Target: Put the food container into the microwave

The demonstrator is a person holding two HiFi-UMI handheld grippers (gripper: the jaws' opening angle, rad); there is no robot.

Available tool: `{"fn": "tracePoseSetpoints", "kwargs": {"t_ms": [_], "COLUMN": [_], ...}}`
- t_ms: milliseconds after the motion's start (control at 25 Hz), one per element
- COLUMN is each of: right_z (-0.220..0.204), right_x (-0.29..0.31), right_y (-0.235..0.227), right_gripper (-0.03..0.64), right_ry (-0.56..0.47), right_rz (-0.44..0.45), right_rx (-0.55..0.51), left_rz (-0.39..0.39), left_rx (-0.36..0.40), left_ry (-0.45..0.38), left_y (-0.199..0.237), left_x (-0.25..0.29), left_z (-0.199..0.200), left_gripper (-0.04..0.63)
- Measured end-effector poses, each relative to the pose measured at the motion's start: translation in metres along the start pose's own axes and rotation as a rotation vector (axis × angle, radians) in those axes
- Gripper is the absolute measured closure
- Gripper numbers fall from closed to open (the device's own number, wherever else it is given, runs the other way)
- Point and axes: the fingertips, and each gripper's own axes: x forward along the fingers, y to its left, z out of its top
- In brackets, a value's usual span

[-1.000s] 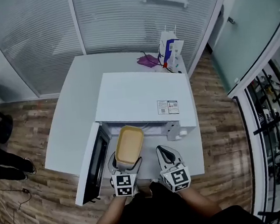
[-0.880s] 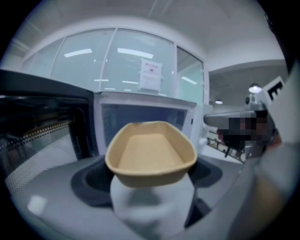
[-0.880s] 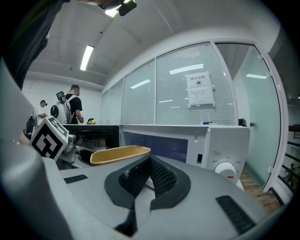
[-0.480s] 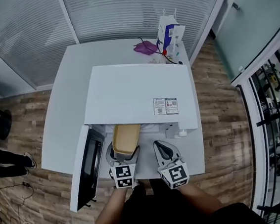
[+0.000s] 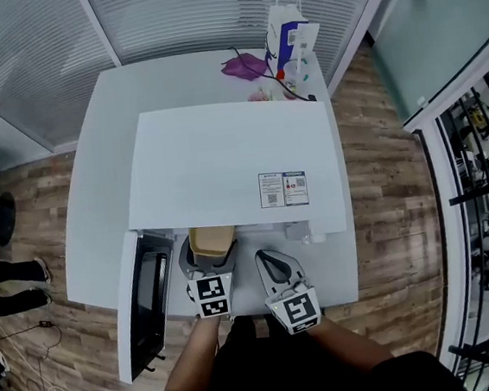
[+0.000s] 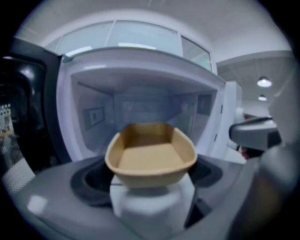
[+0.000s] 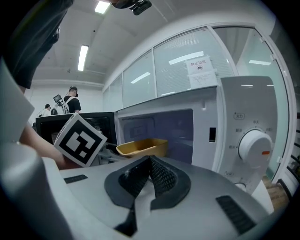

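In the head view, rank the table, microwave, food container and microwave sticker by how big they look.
table
microwave
food container and sticker: about equal, as the microwave hides part of the container.

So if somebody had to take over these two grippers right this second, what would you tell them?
Left gripper: shut on the near end of the food container.
Right gripper: shut, empty, beside the left one in front of the microwave.
Done: the door is swung open, and the container is at the mouth of the cavity, its far end just under the top edge.
Left: ease it further in, set it on the cavity floor, open the left jaws and back out.
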Motion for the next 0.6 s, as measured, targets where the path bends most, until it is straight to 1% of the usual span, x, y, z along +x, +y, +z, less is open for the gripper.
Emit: {"fn": "tracePoseSetpoints", "kwargs": {"t_ms": [160,280,520,600], "right_z": [-0.007,-0.013,-0.02,-0.021], "right_x": [0.008,0.015,0.017,0.017], "right_y": [0.001,-0.006,-0.011,-0.011], "right_gripper": [0.609,0.609,0.609,0.609], "right_ry": [0.019,0.039,0.062,0.064], "right_rz": [0.022,0.022,0.025,0.023], "right_rx": [0.013,0.03,0.05,0.054], "left_rz": [0.007,0.013,0.081,0.076], "left_rx": [0.012,0.027,0.029,0.025], "left_ry": [0.005,0.008,0.033,0.037], "left_y": [0.005,0.01,0.018,0.016], "left_x": [0.018,0.035,0.057,0.062], "left_z": [0.003,0.007,0.011,0.01], "left_gripper": [0.107,0.107,0.106,0.106]}}
